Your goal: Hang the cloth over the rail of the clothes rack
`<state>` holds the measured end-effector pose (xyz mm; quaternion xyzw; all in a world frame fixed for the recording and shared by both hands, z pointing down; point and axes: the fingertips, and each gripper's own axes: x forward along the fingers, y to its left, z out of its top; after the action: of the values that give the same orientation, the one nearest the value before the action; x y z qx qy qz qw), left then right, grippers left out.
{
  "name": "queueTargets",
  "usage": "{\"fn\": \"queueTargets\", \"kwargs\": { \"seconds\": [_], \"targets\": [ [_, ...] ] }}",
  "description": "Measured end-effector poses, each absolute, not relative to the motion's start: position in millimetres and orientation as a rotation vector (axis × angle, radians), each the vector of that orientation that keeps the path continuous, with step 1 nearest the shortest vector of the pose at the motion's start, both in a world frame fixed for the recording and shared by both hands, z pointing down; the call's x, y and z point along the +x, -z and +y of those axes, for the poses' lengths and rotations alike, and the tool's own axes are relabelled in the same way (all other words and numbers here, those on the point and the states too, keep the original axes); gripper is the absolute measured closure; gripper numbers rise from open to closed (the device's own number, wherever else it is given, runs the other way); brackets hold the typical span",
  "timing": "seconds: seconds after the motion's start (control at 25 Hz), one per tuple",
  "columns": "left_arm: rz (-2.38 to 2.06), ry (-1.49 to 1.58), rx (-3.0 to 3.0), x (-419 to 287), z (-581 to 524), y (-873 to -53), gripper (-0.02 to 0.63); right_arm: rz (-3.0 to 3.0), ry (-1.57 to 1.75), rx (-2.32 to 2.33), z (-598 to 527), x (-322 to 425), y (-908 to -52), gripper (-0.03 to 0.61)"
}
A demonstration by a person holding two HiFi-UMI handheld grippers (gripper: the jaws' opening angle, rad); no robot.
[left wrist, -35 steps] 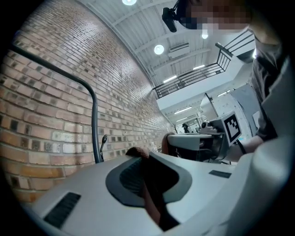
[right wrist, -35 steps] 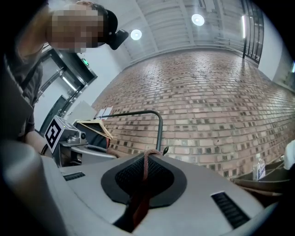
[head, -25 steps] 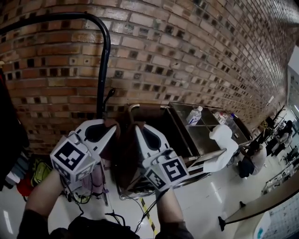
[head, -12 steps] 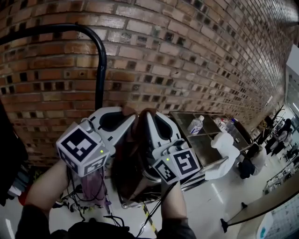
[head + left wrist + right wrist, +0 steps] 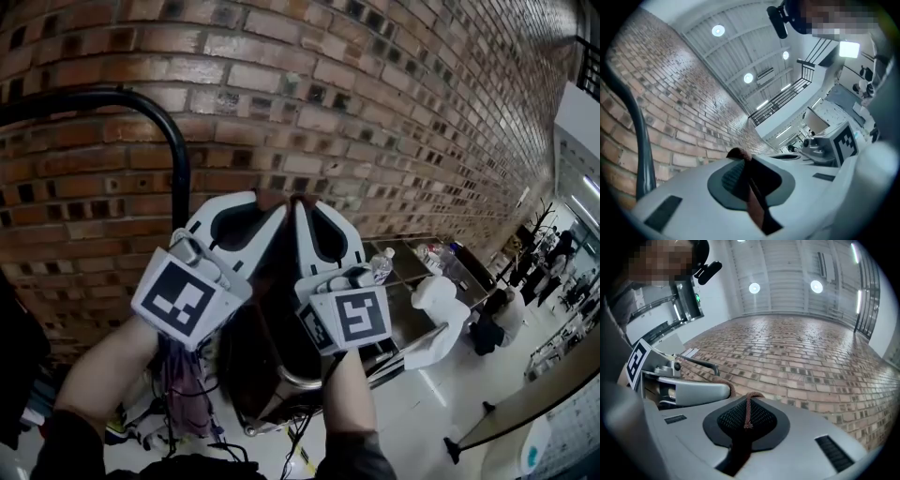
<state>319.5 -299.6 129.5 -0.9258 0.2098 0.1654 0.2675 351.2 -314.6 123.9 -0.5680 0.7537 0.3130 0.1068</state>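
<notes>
A dark brown cloth [image 5: 269, 323] hangs between my two grippers, held up in front of the brick wall. My left gripper [image 5: 270, 201] is shut on its top edge, and the cloth [image 5: 749, 185] shows pinched between the pads. My right gripper [image 5: 302, 201] is shut on the same edge a little to the right, where a hem of the cloth [image 5: 747, 411] lies across its pad. The black rail of the clothes rack [image 5: 112, 98] curves over at the upper left and drops behind the left gripper. The rail [image 5: 640, 136] also stands at the left of the left gripper view.
The brick wall [image 5: 375, 112] fills the background. Below right stands a steel cart [image 5: 412, 291] with a plastic bottle [image 5: 381, 265] and a white object [image 5: 439, 314]. A person [image 5: 497, 319] sits further right. Dark clothing [image 5: 19, 375] hangs at the left, with cables on the floor.
Both grippers have risen with the cloth and now stand closer to the height of the rail's top bend. Their grip on the cloth is unchanged.
</notes>
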Motion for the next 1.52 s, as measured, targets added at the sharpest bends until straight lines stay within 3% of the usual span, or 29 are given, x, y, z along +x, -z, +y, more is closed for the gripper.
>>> {"fn": "queueTargets", "kwargs": {
  "seconds": [0.28, 1.16, 1.52],
  "targets": [
    [0.572, -0.574, -2.381, 320.6, -309.3, -83.5, 0.591, 2.096, -1.115, -1.719, -319.7, 351.2, -74.4, 0.543],
    [0.452, -0.659, -2.282, 309.9, -311.6, 24.1, 0.588, 1.918, -1.042, -1.599, -331.2, 339.2, 12.9, 0.543],
    [0.392, -0.615, -2.295, 281.5, -320.1, 87.1, 0.589, 1.904, -1.104, -1.531, -343.5, 299.5, 55.1, 0.543]
  ]
}}
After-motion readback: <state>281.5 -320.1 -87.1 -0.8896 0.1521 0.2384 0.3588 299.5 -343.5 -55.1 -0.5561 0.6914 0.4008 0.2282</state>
